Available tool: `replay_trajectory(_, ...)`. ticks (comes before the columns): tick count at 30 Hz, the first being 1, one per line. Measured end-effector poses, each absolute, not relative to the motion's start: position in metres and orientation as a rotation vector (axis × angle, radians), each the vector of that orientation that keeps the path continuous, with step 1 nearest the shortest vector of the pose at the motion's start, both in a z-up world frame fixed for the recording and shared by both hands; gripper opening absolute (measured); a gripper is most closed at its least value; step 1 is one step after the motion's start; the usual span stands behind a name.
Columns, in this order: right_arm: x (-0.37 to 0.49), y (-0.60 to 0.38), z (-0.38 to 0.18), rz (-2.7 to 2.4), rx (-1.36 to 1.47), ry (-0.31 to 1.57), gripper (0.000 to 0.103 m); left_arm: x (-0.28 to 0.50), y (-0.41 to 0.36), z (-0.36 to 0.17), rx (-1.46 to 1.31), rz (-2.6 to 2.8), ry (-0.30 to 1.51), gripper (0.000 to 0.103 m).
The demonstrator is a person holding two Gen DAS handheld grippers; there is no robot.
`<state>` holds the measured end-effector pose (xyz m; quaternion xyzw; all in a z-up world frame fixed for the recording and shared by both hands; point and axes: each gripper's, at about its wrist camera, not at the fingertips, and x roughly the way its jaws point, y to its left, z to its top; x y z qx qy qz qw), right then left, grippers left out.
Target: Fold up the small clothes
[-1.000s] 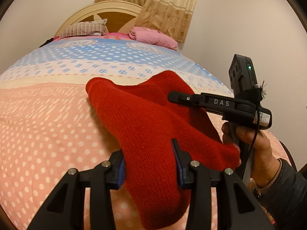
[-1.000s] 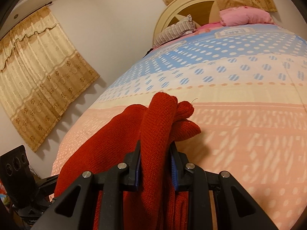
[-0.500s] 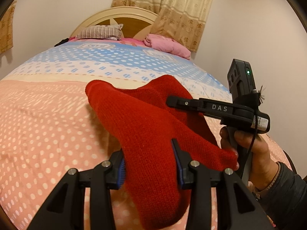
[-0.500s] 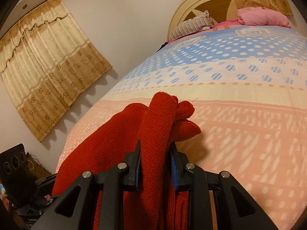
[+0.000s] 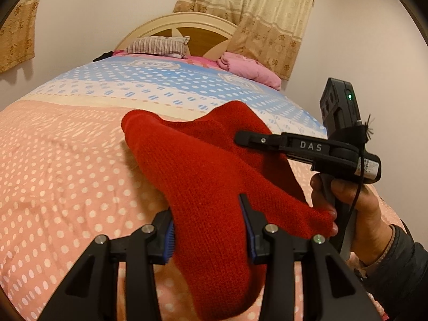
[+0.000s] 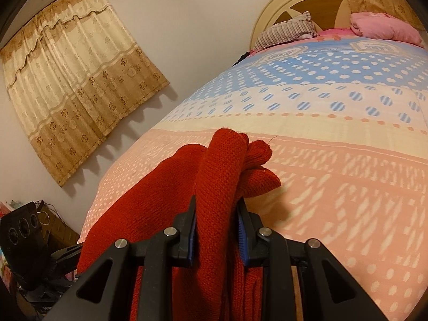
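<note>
1. Above the pink, white-dotted bedspread (image 5: 67, 176), a red knitted garment (image 5: 203, 182) hangs stretched between both tongs, off the bed along most of its length; whether its far lobe touches the cover cannot be told.
2. Left tongs (image 5: 208, 230): closed part-way onto a wide band of the knit, which fills the gap between the blue pads and droops below them.
3. Right tongs (image 6: 216, 230): clamped on a thicker, bunched fold; loose ends (image 6: 256, 165) spill past the tips.
4. Key relation: in the left wrist view the right tongs (image 5: 240, 137) sit ahead and to the right, so the garment's long axis runs between the two grips, roughly across the bed.
5. Judgement: neither hand is nearer; each already grips an end. The next move likely depends on lowering that axis flat onto the bed before doubling one end over.
</note>
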<state>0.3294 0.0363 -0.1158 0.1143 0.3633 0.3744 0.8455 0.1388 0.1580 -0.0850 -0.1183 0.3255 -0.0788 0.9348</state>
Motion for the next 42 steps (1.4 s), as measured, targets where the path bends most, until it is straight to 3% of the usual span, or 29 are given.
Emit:
replay_trajectory(27,0.34,0.048,-0.141,0.78,0.266,0.843,0.025,0.13,0.181,-0.118,-0.289,-0.132,0.723,0.044)
replay_trajectory(42,0.347,0.038,-0.161,0.698,0.292,0.903,0.027,0.125,0.176,-0.119,-0.245,-0.058,0.724,0.073)
